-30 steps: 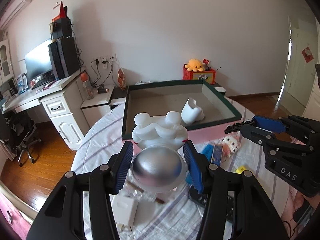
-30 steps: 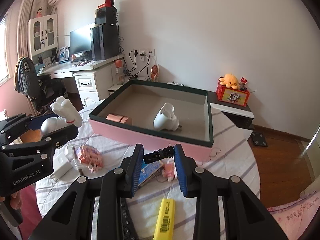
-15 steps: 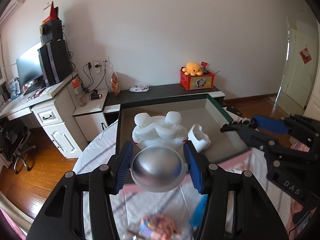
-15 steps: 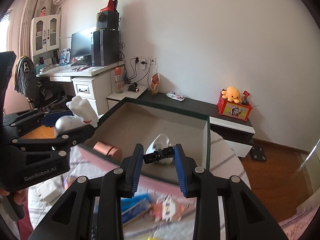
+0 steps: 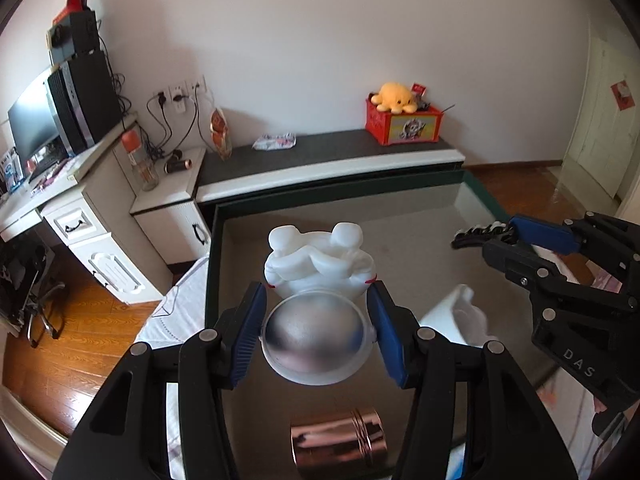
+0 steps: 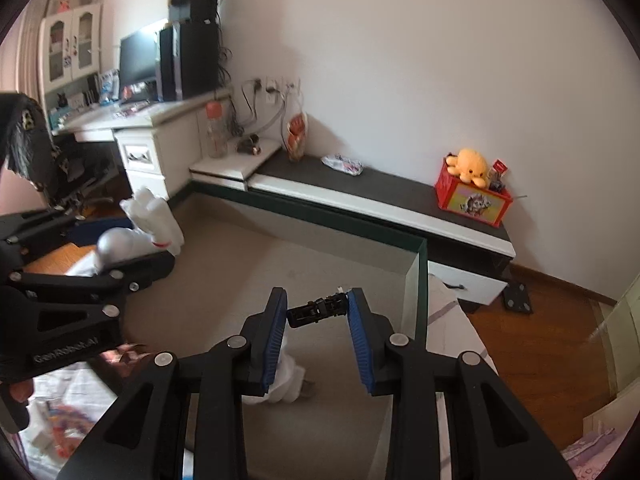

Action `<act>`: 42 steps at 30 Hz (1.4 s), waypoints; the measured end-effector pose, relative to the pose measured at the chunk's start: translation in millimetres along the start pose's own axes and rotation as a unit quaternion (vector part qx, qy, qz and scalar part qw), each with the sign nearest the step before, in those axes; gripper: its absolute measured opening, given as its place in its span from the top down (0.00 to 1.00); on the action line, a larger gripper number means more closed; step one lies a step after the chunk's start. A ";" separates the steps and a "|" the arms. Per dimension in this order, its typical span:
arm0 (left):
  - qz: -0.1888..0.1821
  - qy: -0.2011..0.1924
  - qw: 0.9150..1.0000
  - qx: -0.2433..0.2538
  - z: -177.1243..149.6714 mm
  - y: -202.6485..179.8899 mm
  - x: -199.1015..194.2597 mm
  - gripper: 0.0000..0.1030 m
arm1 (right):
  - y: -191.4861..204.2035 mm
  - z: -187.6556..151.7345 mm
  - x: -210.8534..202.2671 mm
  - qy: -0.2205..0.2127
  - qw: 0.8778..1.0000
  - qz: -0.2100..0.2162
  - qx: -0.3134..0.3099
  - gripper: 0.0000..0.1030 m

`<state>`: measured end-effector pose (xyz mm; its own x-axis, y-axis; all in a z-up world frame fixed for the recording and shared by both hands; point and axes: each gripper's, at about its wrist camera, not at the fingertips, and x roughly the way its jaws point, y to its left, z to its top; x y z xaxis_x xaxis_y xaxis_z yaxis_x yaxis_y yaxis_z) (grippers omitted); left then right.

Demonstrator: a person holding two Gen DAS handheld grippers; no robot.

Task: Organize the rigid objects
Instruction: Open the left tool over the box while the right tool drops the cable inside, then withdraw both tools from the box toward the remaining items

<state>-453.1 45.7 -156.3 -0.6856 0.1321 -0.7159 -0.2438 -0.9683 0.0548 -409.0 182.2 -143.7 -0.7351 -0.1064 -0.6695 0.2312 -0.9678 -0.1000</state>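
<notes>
My left gripper is shut on a white figurine with a silver dome base and holds it above the large open box, which has a green rim and a grey floor. My right gripper is shut on a small black chain-like piece over the same box near its right wall. In the box lie a copper cylinder and a white plug-like object; the latter shows under my right gripper. The right gripper shows in the left wrist view.
A striped tablecloth lies under the box, with colourful packets at the near left. Beyond stand a dark low bench with a red toy box, a white desk and an office chair.
Both grippers have moved forward from above the cluttered table to over the inside of the box, each still holding its object.
</notes>
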 end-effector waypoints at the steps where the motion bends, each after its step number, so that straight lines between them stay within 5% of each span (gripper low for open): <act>1: 0.000 0.005 1.000 0.003 -0.2 -1.6 5.5 0.48 | 0.2 -0.6 6.2 0.007 1.000 -0.007 -0.002 0.69; 14: 0.012 0.035 0.999 0.006 -8.8 -9.6 33.2 0.47 | -6.5 -6.2 34.0 0.035 0.999 -0.019 0.003 0.68; 22: 0.021 0.014 1.000 -0.004 -13.7 -2.6 7.8 0.14 | -5.9 -10.5 19.6 0.027 0.999 -0.015 0.010 0.62; 28: 0.039 -0.019 0.999 -0.025 -20.6 10.3 -36.5 0.06 | -6.0 -9.3 -24.2 -0.015 0.999 -0.021 0.021 0.23; 42: 0.076 -0.126 0.989 -0.033 -85.3 15.7 -188.7 0.00 | 15.7 -50.7 -172.0 -0.113 0.993 -0.035 0.030 0.21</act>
<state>-269.0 -12.5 -79.7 -0.8619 0.0247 -0.5065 -0.0855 -0.9916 0.0971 -246.7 196.9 -67.5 -0.8737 -0.0800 -0.4798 0.1408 -0.9858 -0.0919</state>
